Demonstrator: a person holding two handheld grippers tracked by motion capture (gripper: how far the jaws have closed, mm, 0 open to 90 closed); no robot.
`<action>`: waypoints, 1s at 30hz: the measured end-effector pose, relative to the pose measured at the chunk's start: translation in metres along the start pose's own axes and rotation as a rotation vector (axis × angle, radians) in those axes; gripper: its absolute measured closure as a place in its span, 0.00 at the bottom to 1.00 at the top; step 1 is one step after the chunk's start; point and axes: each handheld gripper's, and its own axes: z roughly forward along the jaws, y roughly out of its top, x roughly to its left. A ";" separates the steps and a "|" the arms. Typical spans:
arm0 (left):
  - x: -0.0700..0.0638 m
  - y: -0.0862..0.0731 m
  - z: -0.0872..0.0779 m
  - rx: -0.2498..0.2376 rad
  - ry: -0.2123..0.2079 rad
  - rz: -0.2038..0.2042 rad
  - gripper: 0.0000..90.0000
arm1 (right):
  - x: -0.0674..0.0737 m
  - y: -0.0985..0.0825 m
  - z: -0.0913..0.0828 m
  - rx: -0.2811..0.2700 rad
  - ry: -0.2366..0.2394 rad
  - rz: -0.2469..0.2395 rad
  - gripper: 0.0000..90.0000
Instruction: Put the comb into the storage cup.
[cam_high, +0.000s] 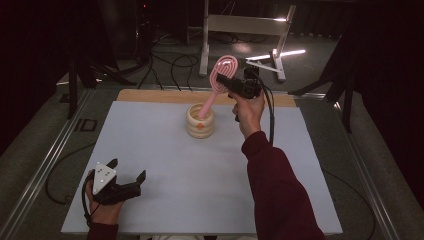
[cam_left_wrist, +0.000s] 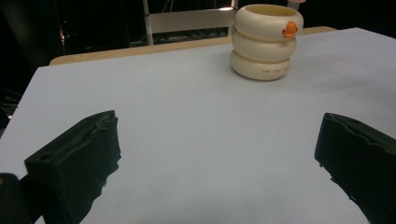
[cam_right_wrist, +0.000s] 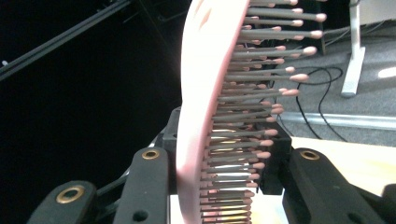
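Note:
A pink hairbrush (cam_high: 223, 67) stands tilted, its handle reaching down into a cream ringed cup (cam_high: 200, 122) with an orange duck bill at the back middle of the pale mat. My right gripper (cam_high: 226, 79) is shut on the brush head, above and right of the cup. In the right gripper view the pads clamp the pink head (cam_right_wrist: 198, 116) from back and bristle side, around my right gripper (cam_right_wrist: 224, 168). My left gripper (cam_high: 128, 169) rests at the front left, open and holding nothing. In the left gripper view the cup (cam_left_wrist: 266, 42) stands far ahead of my left gripper (cam_left_wrist: 215, 154).
The pale mat (cam_high: 175, 165) covers a wooden table whose bare strip (cam_high: 150, 95) shows at the back. A white metal stand (cam_high: 240, 30) and cables (cam_high: 170, 65) lie on the floor beyond. Metal rails (cam_high: 45, 165) run along both table sides.

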 end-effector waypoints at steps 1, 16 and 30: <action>0.000 0.000 0.000 0.000 -0.001 0.000 0.01 | 0.000 0.000 0.000 -0.003 -0.002 0.000 0.71; 0.000 0.000 -0.001 -0.008 -0.003 -0.008 0.01 | -0.002 0.001 0.006 -0.028 -0.059 -0.038 0.71; 0.000 0.000 -0.002 -0.010 0.005 -0.010 0.01 | -0.001 -0.005 0.016 -0.036 -0.082 -0.063 0.71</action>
